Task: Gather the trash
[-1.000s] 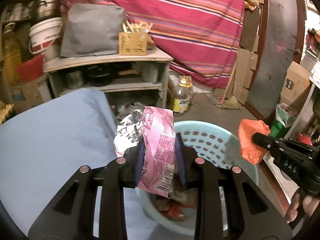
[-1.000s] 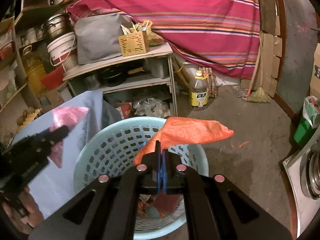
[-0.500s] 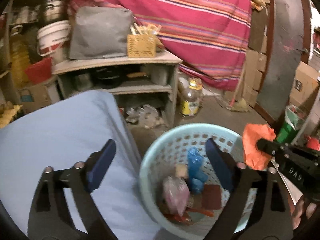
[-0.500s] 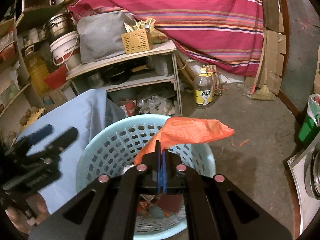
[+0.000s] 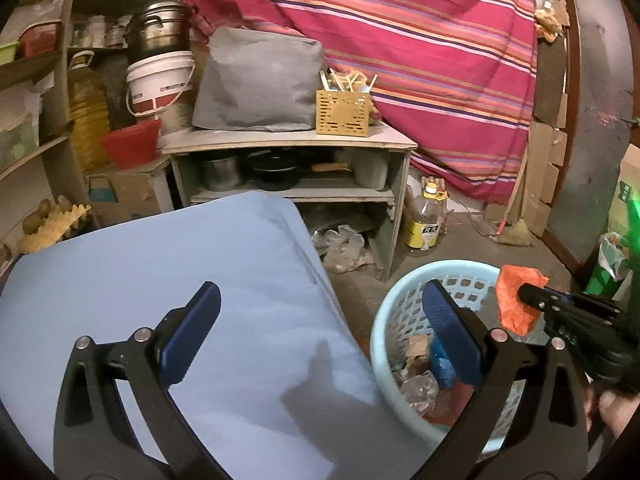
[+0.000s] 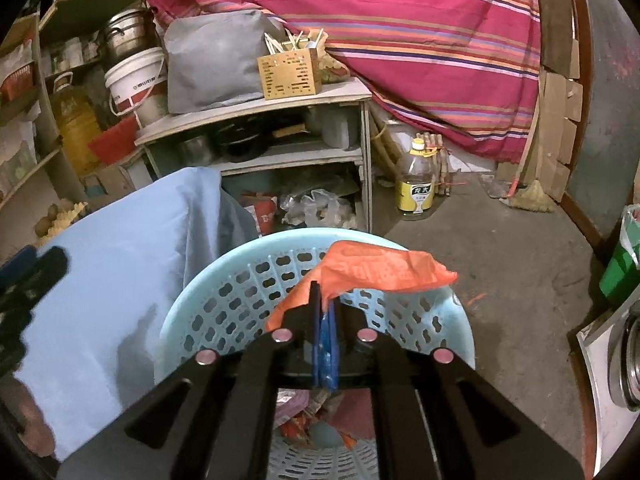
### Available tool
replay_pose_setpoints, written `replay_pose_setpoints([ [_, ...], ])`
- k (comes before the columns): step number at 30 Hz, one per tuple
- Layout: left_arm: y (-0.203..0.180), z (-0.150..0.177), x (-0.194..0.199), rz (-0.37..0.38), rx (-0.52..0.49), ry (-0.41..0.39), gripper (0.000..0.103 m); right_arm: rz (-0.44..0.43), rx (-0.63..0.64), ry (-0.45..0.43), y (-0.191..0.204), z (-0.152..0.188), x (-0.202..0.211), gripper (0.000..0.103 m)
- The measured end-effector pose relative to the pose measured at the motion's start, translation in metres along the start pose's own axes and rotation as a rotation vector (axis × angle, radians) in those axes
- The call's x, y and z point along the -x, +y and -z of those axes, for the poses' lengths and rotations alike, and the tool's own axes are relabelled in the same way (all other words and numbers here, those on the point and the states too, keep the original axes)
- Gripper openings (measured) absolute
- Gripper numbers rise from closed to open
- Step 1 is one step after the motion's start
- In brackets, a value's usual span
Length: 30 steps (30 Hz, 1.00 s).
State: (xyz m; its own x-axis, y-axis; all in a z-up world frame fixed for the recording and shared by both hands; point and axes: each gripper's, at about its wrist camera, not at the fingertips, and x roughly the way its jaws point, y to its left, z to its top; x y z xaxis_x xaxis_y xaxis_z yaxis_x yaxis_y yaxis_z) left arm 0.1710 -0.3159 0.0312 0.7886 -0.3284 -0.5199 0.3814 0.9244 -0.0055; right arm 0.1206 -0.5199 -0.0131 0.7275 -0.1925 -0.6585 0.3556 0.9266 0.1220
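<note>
L gripper: jaws spread wide and opening, nothing between the blue pads. It hangs over the edge of the blue cloth, just left of the basket; the R-side pad overlaps the basket's left rim in the L wrist view.

R gripper: pads nearly together, pinching an orange wrapper by its lower edge. The wrapper sticks up and to the right from the fingertips, above the basket's open mouth, not touching the rim as far as can be seen. In the L wrist view the same wrapper shows at the basket's far right rim, clamped at the tip of the R gripper.

Basket: light-blue plastic, perforated wall, on the concrete floor, touching or just beside the hanging blue cloth. Inside: mixed trash, incl. a blue wrapper, a clear crumpled bag, a brownish scrap, red pieces at the bottom. Exact items hard to tell.

Behind the basket: wooden shelf unit w/ grey bag and yellow slotted box on top. Oil bottle on the floor behind the basket, right of the shelf. Striped red cloth hangs at the back.

Part of a hand is visible right of the basket, under the R gripper body.
</note>
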Motion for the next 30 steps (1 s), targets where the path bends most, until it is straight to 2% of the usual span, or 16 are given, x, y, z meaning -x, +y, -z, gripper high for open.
replay_pose_setpoints([
  [1, 0.003, 0.001, 0.003, -0.005, -0.002, -0.003, 0.097, 0.003, 0.002, 0.007, 0.001, 0.0, -0.003, 0.005],
  [2, 0.005, 0.001, 0.007, -0.012, -0.003, -0.009, 0.097, 0.006, 0.005, 0.017, 0.003, 0.001, -0.006, 0.017],
  [3, 0.01, 0.003, 0.013, -0.02, -0.003, -0.017, 0.097, 0.007, 0.007, 0.021, 0.003, 0.001, -0.007, 0.047],
  [4, 0.014, 0.003, 0.018, -0.022, 0.0, -0.022, 0.097, 0.017, 0.009, 0.019, 0.004, 0.002, -0.008, 0.062],
  [5, 0.016, 0.005, 0.022, -0.022, 0.003, -0.025, 0.097, 0.039, 0.014, 0.001, 0.006, 0.003, -0.007, 0.072],
  [9, 0.033, 0.014, 0.046, -0.039, 0.001, -0.045, 0.098, 0.054, 0.045, 0.01, 0.013, 0.008, -0.01, 0.073],
  [12, 0.047, 0.023, 0.063, -0.063, 0.01, -0.054, 0.098, 0.069, 0.067, 0.019, 0.019, 0.014, -0.01, 0.082],
  [19, 0.095, 0.048, 0.097, -0.093, 0.065, -0.037, 0.098, 0.065, 0.098, 0.001, 0.037, 0.029, 0.005, 0.092],
  [21, 0.108, 0.057, 0.106, -0.117, 0.071, -0.041, 0.098, 0.059, 0.106, -0.04, 0.049, 0.034, 0.02, 0.096],
  [25, 0.136, 0.075, 0.125, -0.159, 0.101, -0.049, 0.098, 0.044, 0.123, -0.1, 0.074, 0.046, 0.048, 0.098],
  [30, 0.159, 0.097, 0.146, -0.19, 0.122, -0.04, 0.098, -0.016, 0.131, -0.169, 0.108, 0.07, 0.09, 0.098],
])
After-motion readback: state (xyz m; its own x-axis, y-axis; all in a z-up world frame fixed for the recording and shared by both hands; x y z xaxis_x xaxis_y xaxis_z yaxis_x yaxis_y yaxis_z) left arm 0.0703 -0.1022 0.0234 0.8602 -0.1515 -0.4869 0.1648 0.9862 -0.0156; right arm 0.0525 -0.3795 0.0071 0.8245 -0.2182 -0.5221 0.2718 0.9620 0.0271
